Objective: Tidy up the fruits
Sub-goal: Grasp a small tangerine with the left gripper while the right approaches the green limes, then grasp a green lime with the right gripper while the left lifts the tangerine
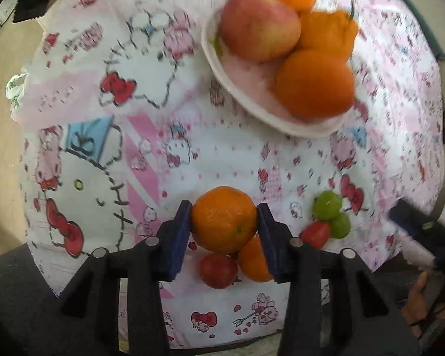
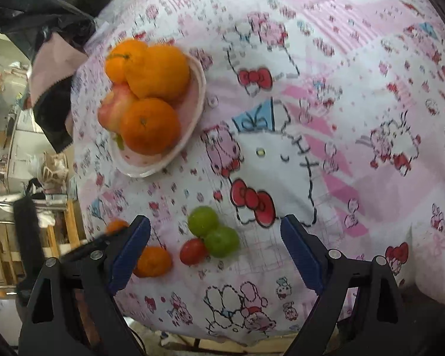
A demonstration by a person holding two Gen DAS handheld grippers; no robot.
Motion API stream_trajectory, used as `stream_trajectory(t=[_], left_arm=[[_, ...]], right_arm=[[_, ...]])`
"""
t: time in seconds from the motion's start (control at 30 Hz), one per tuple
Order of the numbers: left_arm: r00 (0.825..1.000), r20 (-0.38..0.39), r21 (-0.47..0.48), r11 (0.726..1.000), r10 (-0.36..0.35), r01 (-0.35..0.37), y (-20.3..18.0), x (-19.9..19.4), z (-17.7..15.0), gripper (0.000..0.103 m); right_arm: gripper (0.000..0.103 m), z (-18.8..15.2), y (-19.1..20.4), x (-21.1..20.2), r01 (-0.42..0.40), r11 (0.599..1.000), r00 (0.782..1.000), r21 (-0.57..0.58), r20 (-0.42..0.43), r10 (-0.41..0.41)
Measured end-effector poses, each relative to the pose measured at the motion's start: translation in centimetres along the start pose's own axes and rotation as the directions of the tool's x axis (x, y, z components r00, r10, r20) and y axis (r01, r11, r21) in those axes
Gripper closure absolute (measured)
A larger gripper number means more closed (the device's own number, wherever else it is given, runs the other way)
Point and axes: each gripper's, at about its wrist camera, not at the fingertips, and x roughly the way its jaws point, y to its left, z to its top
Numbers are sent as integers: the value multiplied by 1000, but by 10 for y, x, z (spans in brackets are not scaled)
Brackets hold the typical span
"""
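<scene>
My left gripper point(image 1: 224, 222) is shut on a mandarin point(image 1: 224, 218) and holds it above the tablecloth. Below it lie a small orange point(image 1: 253, 262) and a red fruit point(image 1: 218, 270). Two green fruits point(image 1: 330, 213) and a red one point(image 1: 316, 233) lie to its right. A white plate point(image 1: 237, 89) ahead holds an apple point(image 1: 259, 25) and three oranges point(image 1: 314, 83). My right gripper point(image 2: 215, 237) is open over the green fruits point(image 2: 213, 231) and a red fruit point(image 2: 192, 250); a small orange point(image 2: 152, 261) lies by its left finger. The plate point(image 2: 190, 130) is far left.
A pink and white cartoon-print cloth point(image 2: 311, 118) covers the table. Dark clothing point(image 2: 44, 29) lies at the table's far left edge in the right wrist view, with shelves and clutter beyond. The table's near edge runs just under both grippers.
</scene>
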Motion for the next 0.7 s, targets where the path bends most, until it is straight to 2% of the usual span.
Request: stream_trajectory(t=[0.07,0.1,0.17,0.33,0.7], left_arm=[[999,39,3,1000,0,-1,2,-10,0,63],[999,51,6,1000,-3,2,3,-14,0,63],[998,67,10,1000,-15,15,3,-18,0,63],[997,77,17,1000,-25,24,11,-25,3,63],[995,90,18,999,-38,36,11,-30,5,63]], right_arm=[[34,-2,-1,10,21,1000,999,-4,-47,-22],[37,-4,0,16,36,999,997,-17,-72,-37],[50,-7,5,24,64,996,993,-65,-95,-70],[56,-9,15,35,73,990,989,-119,-119,-88],[61,-8,10,56,63,993,983,-103,-167,-80]])
